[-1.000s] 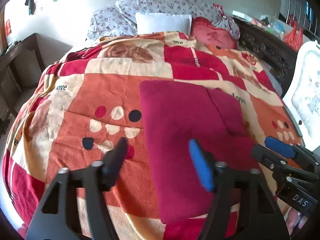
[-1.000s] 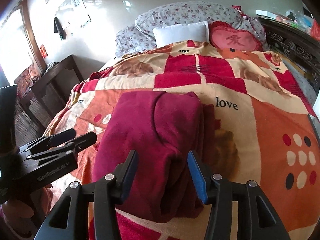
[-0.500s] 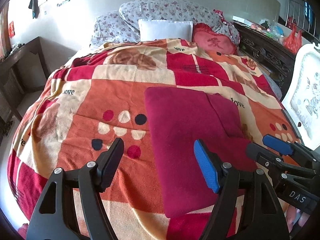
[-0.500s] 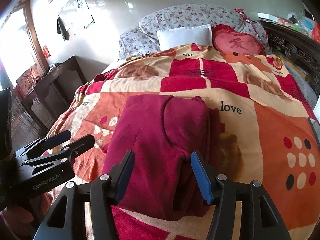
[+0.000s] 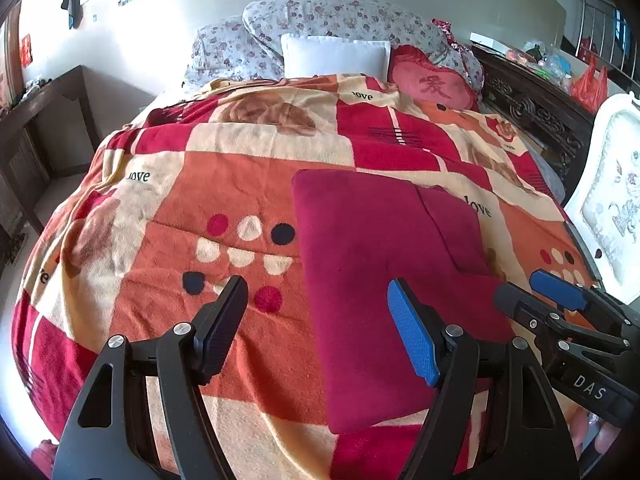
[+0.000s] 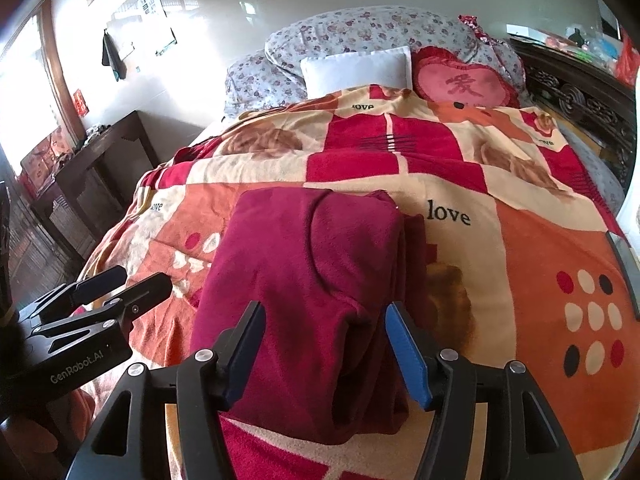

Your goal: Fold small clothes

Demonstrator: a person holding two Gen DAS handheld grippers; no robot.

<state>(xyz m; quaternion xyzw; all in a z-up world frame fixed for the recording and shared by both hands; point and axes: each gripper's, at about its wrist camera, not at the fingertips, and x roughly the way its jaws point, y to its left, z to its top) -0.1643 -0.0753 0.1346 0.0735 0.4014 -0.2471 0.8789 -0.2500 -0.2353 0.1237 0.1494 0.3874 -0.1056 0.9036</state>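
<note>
A dark red garment (image 5: 372,264) lies folded into a flat rectangle on the patterned blanket (image 5: 224,184); in the right wrist view (image 6: 304,280) its layers stack up at the right edge. My left gripper (image 5: 318,330) is open and empty, above the garment's near left edge. My right gripper (image 6: 324,350) is open and empty, above the garment's near edge. Each gripper shows in the other's view: the right one (image 5: 548,292) at the garment's right, the left one (image 6: 120,286) at its left.
Pillows (image 5: 336,56) and a red heart cushion (image 5: 432,84) lie at the bed's head. A dark wooden table (image 6: 92,160) stands left of the bed. A carved dark sideboard (image 5: 532,108) and a white chair (image 5: 612,204) stand on the right.
Both grippers have drawn back and up from the garment, which now looks farther away. The left gripper's jaws have opened wider. The garment has not moved.
</note>
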